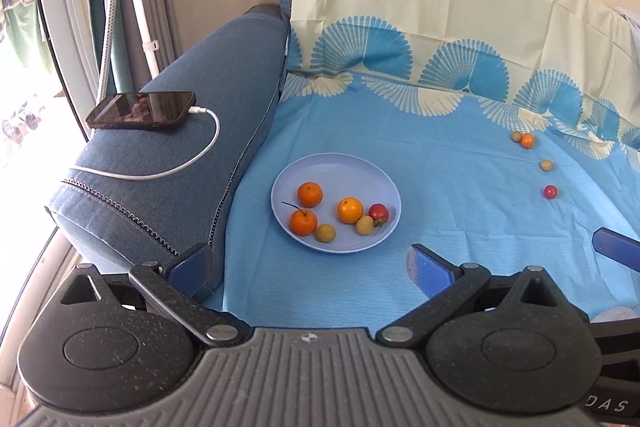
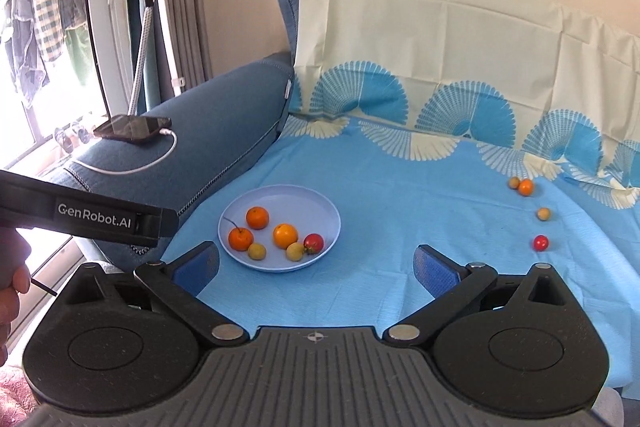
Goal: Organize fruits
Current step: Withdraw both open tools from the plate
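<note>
- My left claw [image 1: 308, 267] stands wide open with nothing between its blue pads, held above the near edge of the blue sheet [image 1: 460, 195].
- My right claw [image 2: 316, 267] is also spread wide and empty, over the same sheet.
- In the right view my left claw's black body [image 2: 88, 217] crosses the left edge, and part of my hand [image 2: 12, 267] shows below it.
- The plate [image 1: 360, 167] sits on the sheet just beside the sofa arm [image 1: 192, 155], ahead of both claws.
- In the plate lie three oranges: one at the back [image 1: 309, 194], one with a stem at the front left [image 1: 303, 221], one in the middle [image 1: 350, 210].
- Two small yellow fruits [image 1: 325, 233] lie at the plate's front, the second [image 1: 365, 225] touching a red tomato [image 1: 378, 213].
- Well apart to the right, loose on the sheet, lie a small orange [image 1: 527, 140] touching a tan fruit [image 1: 516, 136], another tan fruit [image 1: 546, 165] nearer, and a red tomato [image 1: 550, 191] nearest.
- A phone [image 1: 142, 109] lies on the sofa arm with a white cable [image 1: 160, 173] plugged in.
</note>
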Demonstrator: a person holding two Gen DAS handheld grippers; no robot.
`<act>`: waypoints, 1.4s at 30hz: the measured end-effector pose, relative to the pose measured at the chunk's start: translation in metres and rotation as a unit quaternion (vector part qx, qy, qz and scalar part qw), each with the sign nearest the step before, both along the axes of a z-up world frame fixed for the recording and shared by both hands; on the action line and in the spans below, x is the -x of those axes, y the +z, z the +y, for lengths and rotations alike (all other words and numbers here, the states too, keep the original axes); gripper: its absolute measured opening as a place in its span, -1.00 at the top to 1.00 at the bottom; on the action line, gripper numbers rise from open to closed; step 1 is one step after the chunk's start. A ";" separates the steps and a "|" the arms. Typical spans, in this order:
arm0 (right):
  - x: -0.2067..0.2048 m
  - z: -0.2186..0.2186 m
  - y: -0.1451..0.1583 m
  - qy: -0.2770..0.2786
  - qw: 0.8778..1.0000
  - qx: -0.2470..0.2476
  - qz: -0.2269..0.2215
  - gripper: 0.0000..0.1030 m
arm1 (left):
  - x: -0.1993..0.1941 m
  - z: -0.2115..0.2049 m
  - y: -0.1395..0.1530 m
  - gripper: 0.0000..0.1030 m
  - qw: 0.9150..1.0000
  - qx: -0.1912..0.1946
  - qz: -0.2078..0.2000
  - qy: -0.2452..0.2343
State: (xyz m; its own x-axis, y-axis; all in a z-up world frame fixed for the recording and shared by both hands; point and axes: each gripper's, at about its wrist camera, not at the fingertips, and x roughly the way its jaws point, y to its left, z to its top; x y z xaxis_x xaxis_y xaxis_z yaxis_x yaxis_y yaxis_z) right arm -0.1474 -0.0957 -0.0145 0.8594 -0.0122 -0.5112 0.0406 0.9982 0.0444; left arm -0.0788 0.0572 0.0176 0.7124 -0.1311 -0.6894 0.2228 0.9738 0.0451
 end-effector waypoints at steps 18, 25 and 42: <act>0.015 -0.006 0.002 -0.013 1.000 -0.012 0.001 -0.99 | 0.012 -0.004 0.006 -0.99 1.000 -0.007 -0.005 -0.020; 0.019 -0.009 0.002 -0.008 1.000 -0.015 -0.001 -0.99 | 0.016 -0.008 0.006 -0.99 1.000 -0.010 -0.008 -0.023; 0.009 -0.018 -0.008 -0.011 0.999 -0.037 0.022 -0.99 | 0.005 -0.018 -0.004 -0.99 0.999 -0.029 0.008 -0.030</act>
State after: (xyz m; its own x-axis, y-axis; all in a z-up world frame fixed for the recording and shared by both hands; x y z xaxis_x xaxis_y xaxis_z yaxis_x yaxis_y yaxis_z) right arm -0.1564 -0.1139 -0.0228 0.8356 0.0079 -0.5493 0.0662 0.9912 0.1149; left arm -0.0840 0.0389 0.0133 0.6935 -0.1334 -0.7080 0.2820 0.9546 0.0964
